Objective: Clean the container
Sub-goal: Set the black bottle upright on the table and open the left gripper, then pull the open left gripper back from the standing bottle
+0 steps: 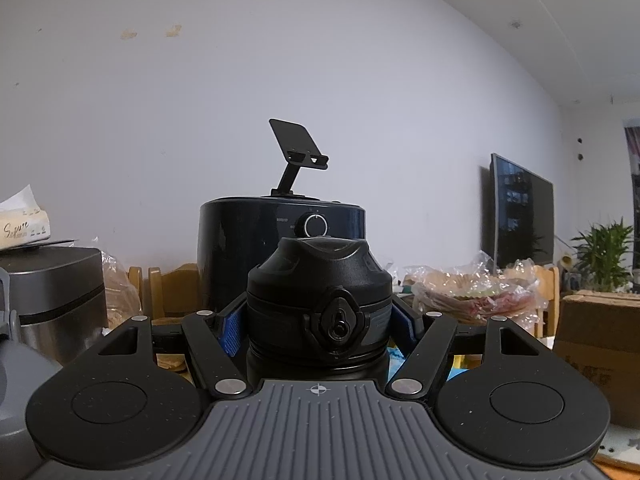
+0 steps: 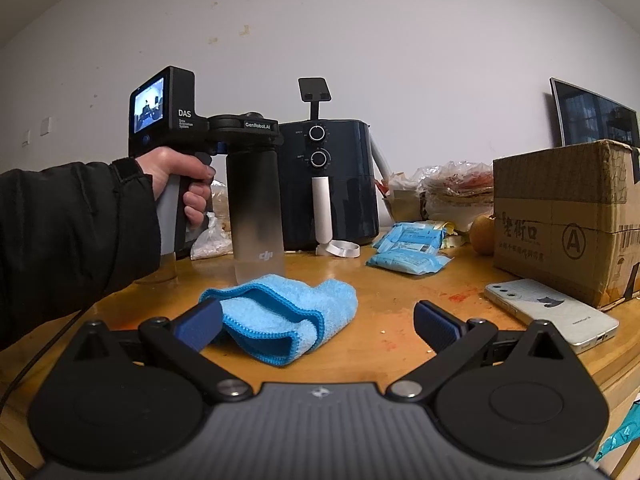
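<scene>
Jaws of the left gripper [image 1: 318, 322] are clamped on the bottle [image 2: 256, 208] just under its black cap, holding it upright on the worktop [image 2: 400, 280]. Right gripper [image 2: 318, 326] jaws stand apart, with the blue cloth [image 2: 288, 320] lying loose between them. By my judgement, wiping hasn't begun; picking up the cloth comes first.

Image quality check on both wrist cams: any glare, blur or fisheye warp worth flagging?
Left wrist: strong barrel warp bends the wall line; bottle cap sharp, TV slightly soft, dim bluish light. Right wrist: dark vignette corners, glossy sheen on the wooden table, blue cloth and bottle crisp; no motion blur.
</scene>
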The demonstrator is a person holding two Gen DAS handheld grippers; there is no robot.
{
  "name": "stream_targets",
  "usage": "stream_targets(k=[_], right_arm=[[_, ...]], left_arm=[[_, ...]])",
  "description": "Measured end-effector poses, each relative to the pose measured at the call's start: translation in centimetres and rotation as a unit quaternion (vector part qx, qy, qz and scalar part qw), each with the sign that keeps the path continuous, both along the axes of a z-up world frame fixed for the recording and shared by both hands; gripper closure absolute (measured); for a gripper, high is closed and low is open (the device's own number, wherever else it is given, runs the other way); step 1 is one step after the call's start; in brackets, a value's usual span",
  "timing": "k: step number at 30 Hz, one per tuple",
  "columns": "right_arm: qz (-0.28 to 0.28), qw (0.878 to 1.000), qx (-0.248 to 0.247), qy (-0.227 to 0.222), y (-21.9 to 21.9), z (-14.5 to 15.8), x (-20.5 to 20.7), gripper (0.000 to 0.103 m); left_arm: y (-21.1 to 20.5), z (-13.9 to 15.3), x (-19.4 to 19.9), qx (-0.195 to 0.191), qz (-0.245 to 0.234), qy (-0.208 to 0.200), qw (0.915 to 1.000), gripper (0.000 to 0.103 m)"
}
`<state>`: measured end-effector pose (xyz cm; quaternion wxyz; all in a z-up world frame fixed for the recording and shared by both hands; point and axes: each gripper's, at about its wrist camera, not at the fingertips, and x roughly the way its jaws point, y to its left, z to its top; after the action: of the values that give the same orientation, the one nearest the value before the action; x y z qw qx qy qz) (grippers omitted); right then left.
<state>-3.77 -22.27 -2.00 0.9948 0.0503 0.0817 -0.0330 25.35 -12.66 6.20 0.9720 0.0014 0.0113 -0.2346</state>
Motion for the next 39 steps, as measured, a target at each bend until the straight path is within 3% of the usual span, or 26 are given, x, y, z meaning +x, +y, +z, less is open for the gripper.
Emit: stream_targets(k=[1,4,6,18,39], right_arm=[[0.000,1.000,0.000,-0.001,0.0,0.0,0.0,0.000],[-0.001,1.000,0.001,-0.002,-0.1,-0.1,0.0,0.000],[-0.002,1.000,0.002,-0.002,-0.1,-0.1,0.0,0.000],[-0.004,1.000,0.003,-0.004,-0.2,-0.2,0.0,0.000],[-0.007,1.000,-0.004,-0.010,0.1,0.3,-0.5,0.000]], left_arm=[[-0.1,0.0,-0.1,0.002,0.006,-0.004,1.0000,0.033],[-0.2,0.2,-0.4,-0.008,0.027,-0.020,0.9994,0.004],[0.0,0.5,-0.5,-0.021,0.035,-0.023,0.9989,0.004],[-0.4,0.5,-1.1,0.002,0.021,-0.011,0.9997,0.004],[2.9,1.2,-8.4,0.014,0.057,-0.027,0.9979,0.003]])
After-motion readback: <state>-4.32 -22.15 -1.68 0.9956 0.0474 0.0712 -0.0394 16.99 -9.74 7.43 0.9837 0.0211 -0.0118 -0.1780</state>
